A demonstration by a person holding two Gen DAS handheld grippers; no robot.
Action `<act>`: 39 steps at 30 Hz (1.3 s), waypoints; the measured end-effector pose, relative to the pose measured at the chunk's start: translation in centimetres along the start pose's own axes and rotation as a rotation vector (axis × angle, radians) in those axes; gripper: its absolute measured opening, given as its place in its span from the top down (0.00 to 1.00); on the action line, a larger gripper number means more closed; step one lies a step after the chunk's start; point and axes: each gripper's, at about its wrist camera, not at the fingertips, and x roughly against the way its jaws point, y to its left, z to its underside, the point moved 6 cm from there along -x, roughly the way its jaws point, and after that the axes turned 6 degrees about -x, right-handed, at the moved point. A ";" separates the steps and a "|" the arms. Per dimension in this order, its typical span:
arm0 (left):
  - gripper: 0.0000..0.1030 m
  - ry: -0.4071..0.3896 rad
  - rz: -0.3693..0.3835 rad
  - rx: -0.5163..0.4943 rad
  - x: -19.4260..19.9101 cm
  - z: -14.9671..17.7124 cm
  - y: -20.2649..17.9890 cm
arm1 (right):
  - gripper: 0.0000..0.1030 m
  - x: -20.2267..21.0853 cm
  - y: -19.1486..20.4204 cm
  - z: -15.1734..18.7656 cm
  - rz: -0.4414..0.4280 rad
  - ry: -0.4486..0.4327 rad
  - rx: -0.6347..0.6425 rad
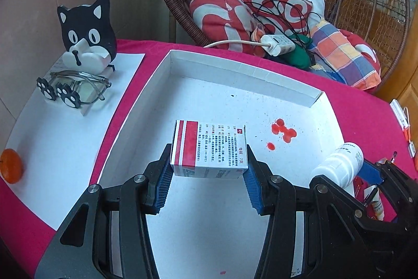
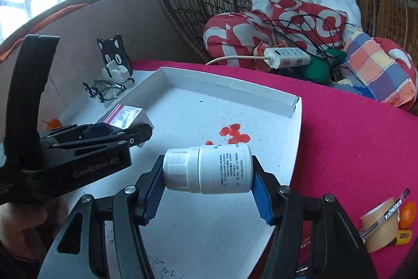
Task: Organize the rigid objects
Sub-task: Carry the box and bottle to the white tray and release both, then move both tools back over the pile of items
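Nearest us, our left tool has its blue pads pressed to both sides of a red-and-white box, holding it above the white tray. We cannot tell whether the box touches the tray floor. Our right tool is closed on a white bottle lying sideways between its pads, cap toward the left, also over the tray. Seen from the right wrist, the left tool is to the left of the bottle with the box at its tip.

Red stains mark the tray floor beyond the box. The tray lies on a pink surface. Left of it, on a white sheet, we see a black cat figure, glasses in front of it, and an orange near the sheet's edge. At the right, on the pink surface, a tape roll, a pen and another orange lie close together.
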 end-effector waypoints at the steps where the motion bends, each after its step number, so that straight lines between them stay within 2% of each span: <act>1: 0.52 -0.002 -0.002 -0.003 0.0 -0.2 -0.1 | 0.41 -0.1 -0.1 -0.1 0.002 -0.001 -0.005; 9: 0.51 0.013 -0.014 0.012 -0.2 -0.2 0.1 | 0.41 0.1 -0.1 -0.3 0.029 -0.021 0.013; 11: 0.49 0.010 -0.020 0.012 -0.1 -0.3 0.2 | 0.37 0.2 0.0 -0.3 0.013 -0.024 0.011; 13: 0.33 -0.023 -0.039 0.025 0.7 -0.3 0.4 | 0.00 0.4 0.1 -0.2 -0.004 -0.028 0.019; 14: 0.13 -0.041 -0.049 0.033 1.2 -0.3 0.7 | 0.00 0.7 0.1 -0.2 0.012 -0.049 0.027; 15: 0.00 -0.076 -0.043 0.050 1.9 -0.3 0.8 | 0.00 1.1 0.0 -0.1 0.018 -0.072 0.038; 22: 0.00 -0.189 -0.066 0.115 6.1 0.0 1.1 | 0.00 3.6 -0.2 0.0 0.044 -0.136 0.060; 27: 0.00 -0.270 -0.031 0.173 9.4 0.9 0.4 | 0.00 6.9 -0.9 -0.1 0.054 -0.208 0.053; 33: 0.00 -0.304 0.017 0.117 11.6 0.6 -2.2 | 0.00 11.4 -3.3 -0.9 0.066 -0.315 0.004; 39: 0.00 -0.316 0.085 0.070 12.1 0.7 -5.1 | 0.00 15.8 -7.6 -2.1 0.098 -0.417 -0.106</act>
